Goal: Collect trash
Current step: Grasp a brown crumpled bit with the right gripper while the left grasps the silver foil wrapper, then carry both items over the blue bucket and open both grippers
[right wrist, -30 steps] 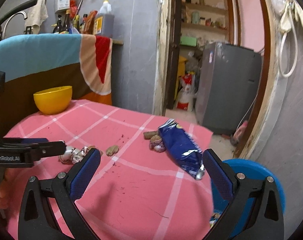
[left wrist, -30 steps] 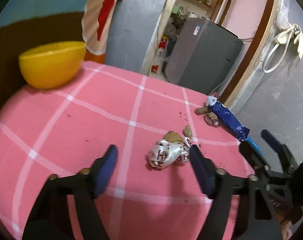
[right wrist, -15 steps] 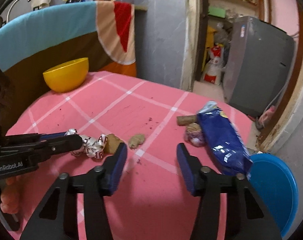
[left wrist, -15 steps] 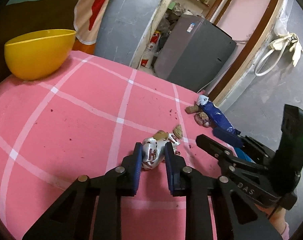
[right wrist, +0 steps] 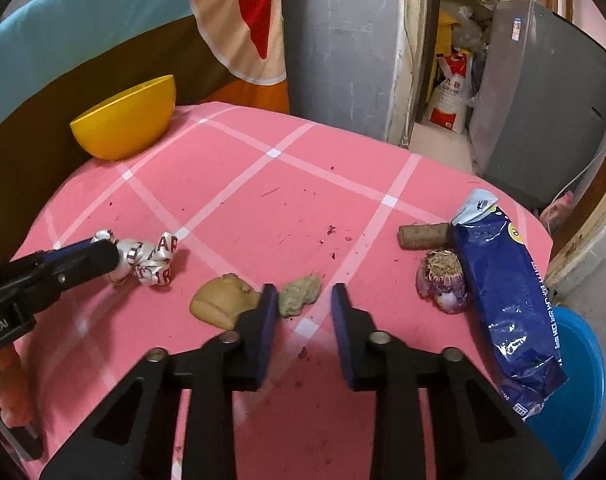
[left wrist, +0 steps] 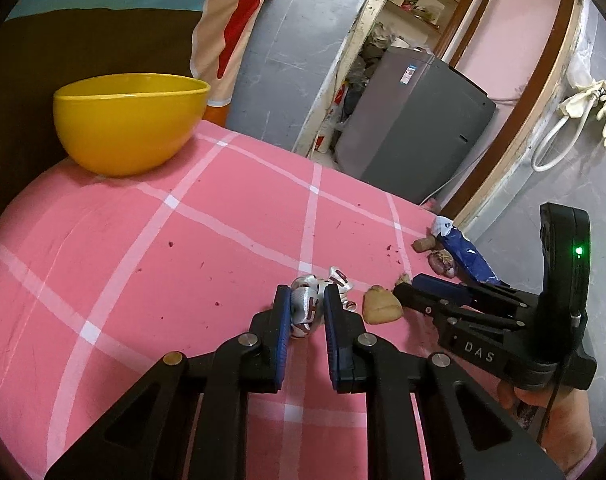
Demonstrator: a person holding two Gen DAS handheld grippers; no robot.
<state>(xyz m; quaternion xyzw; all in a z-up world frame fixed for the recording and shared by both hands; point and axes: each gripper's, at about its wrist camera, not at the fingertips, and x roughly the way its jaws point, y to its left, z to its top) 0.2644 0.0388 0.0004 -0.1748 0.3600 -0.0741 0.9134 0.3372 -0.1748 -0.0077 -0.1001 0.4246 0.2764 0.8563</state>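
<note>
While left gripper (left wrist: 307, 304) jaws clamp crumpled ribbon (left wrist: 303, 310), right gripper (right wrist: 305, 304) jaws half-open w/ scrap (right wrist: 299, 294) between.

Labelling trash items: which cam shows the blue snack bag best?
Right wrist view: the blue snack bag lies full length at the table's right edge, torn top visible. Left wrist view shows it small and far, its near end hidden behind the right gripper.

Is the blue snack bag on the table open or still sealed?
Open. The bag lies flat, and its top end by the cork is torn, the white flap standing up. What is inside, cannot tell.
</note>
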